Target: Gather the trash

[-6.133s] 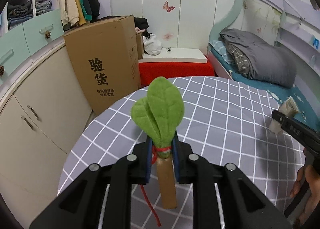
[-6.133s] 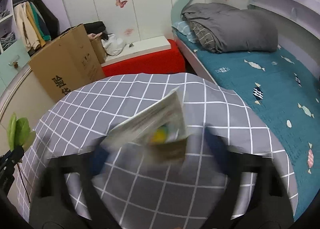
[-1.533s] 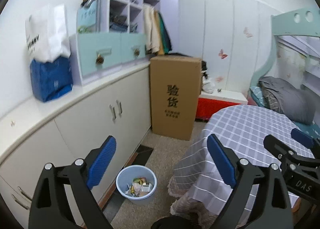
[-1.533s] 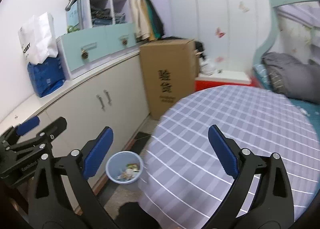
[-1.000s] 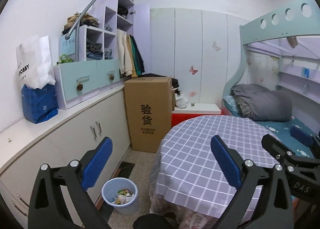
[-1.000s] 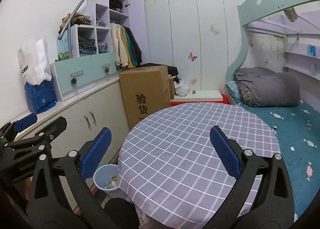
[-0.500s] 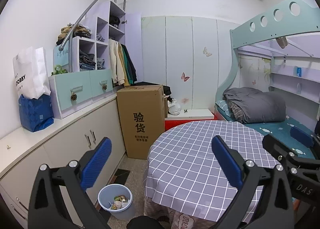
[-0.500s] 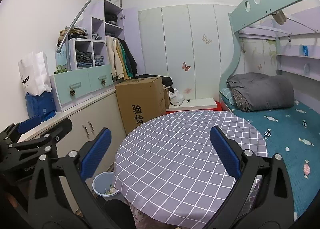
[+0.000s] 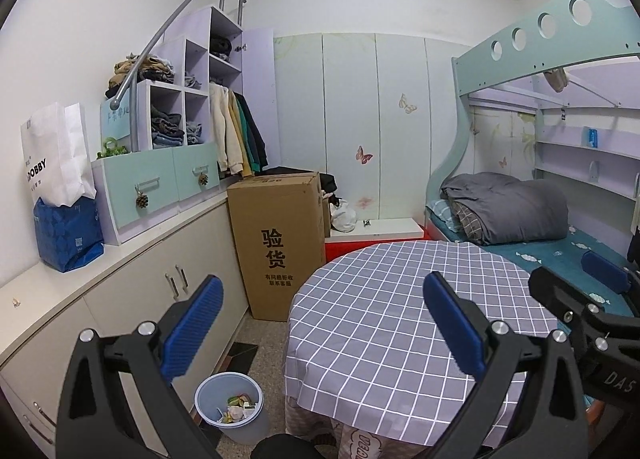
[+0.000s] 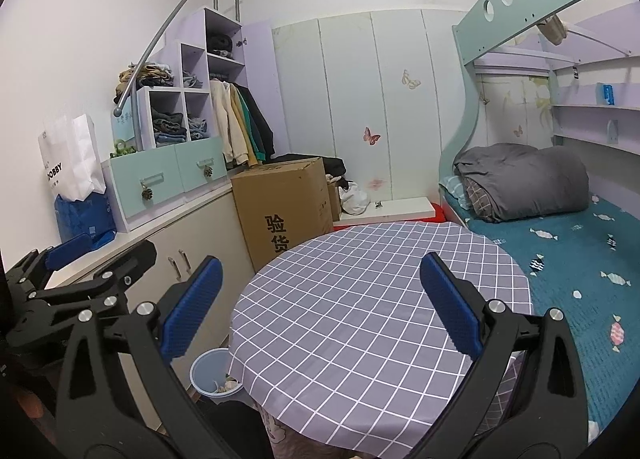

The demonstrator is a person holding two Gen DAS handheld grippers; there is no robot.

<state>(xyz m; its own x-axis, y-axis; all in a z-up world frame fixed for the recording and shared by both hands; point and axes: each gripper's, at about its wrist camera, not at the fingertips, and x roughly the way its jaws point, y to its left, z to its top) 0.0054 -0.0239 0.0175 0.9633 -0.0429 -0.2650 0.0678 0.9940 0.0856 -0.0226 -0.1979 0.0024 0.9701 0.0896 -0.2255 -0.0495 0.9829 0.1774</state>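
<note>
The left gripper [image 9: 318, 323] is held up over the near edge of the round table [image 9: 384, 299], its blue-padded fingers [image 9: 192, 323] spread wide apart with nothing between them. The right gripper [image 10: 316, 307] is likewise splayed fully open and empty, raised above the grey checked tablecloth [image 10: 360, 323] that covers the table. In the left wrist view the right gripper shows at the far right edge; in the right wrist view the left gripper shows low at the far left.

Below and to the left of the left gripper, down on the floor, stands a pale blue waste bin [image 9: 231, 411] holding trash [image 9: 236, 407] (scraps of paper and wrappers, too small to tell apart). The bin sits between the low white cabinets [image 9: 132, 299] and the hanging edge of the tablecloth. From the right gripper it lies lower left, partly hidden behind the table's rim.

Ahead of both grippers, past the table's left side, a tall cardboard box [image 9: 280, 243] with printed characters stands against the cabinets. Ahead and to the right is a bunk bed [image 10: 560, 235] with a folded grey duvet [image 10: 524, 187] on its teal sheet.
</note>
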